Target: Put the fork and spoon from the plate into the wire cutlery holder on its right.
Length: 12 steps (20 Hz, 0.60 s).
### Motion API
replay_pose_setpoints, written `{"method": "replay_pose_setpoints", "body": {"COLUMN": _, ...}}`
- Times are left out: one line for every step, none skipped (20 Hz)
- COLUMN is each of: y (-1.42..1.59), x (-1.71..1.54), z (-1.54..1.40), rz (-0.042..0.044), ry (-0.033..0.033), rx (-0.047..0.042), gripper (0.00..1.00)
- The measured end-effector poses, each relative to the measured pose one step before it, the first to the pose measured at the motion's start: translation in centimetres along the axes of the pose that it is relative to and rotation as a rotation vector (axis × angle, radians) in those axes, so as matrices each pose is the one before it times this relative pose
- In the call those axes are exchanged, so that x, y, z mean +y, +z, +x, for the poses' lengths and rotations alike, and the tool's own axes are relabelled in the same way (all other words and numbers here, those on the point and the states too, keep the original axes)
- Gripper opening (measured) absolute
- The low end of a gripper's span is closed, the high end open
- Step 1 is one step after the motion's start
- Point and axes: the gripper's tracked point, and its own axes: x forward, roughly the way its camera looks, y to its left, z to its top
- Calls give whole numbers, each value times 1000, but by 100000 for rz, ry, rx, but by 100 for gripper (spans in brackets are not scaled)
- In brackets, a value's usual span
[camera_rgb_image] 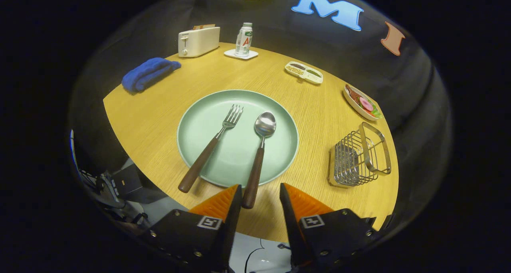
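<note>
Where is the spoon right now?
In the gripper view, the spoon lies on the green plate, right of the fork, its handle end just ahead of the open gripper.

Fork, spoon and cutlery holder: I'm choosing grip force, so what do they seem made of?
The fork and spoon look like polished metal heads, bright with reflections, on dark brown matte handles, perhaps wood. The cutlery holder looks like shiny metal wire. The open tool has the spoon handle's end between its fingers, untouched.
</note>
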Motion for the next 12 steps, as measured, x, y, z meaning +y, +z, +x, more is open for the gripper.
{"method": "replay_pose_setpoints", "body": {"y": -163, "x": -150, "z": -74, "rz": -906, "ry": -886, "rx": 1098, "gripper": 41}}
{"method": "replay_pose_setpoints", "body": {"y": 20, "x": 71, "z": 110, "rz": 390, "ry": 986, "rx": -411, "gripper": 36}}
{"method": "replay_pose_setpoints", "body": {"y": -238, "x": -880, "z": 555, "rz": 273, "ry": -2892, "rx": 629, "gripper": 35}}
{"method": "replay_pose_setpoints", "body": {"y": 79, "x": 389, "z": -247, "rz": 2929, "ry": 2490, "rx": 866, "gripper": 12}}
{"method": "replay_pose_setpoints", "body": {"y": -115, "x": -36, "z": -92, "rz": 3171, "ry": 967, "rx": 302, "gripper": 11}}
{"method": "replay_pose_setpoints", "body": {"y": 240, "x": 3, "z": -237, "rz": 2604, "ry": 1388, "rx": 23, "gripper": 12}}
{"method": "replay_pose_setpoints", "body": {"y": 391, "x": 62, "z": -452, "rz": 2058, "ry": 1322, "rx": -748, "gripper": 12}}
{"method": "replay_pose_setpoints", "body": {"y": 417, "x": 41, "z": -562, "rz": 1007, "ry": 1655, "rx": -895, "gripper": 12}}
{"method": "replay_pose_setpoints", "body": {"y": 179, "x": -615, "z": -149, "rz": 653, "ry": -717, "rx": -2251, "gripper": 12}}
{"method": "replay_pose_setpoints", "body": {"y": 183, "x": -178, "z": -174, "rz": -1278, "ry": -523, "rx": 1518, "gripper": 3}}
{"method": "replay_pose_setpoints", "body": {"y": 66, "x": 198, "z": -198, "rz": 484, "ry": 2401, "rx": 722, "gripper": 2}}
{"method": "replay_pose_setpoints", "body": {"y": -85, "x": 281, "z": -132, "rz": 1300, "ry": 2221, "rx": 1120, "gripper": 2}}
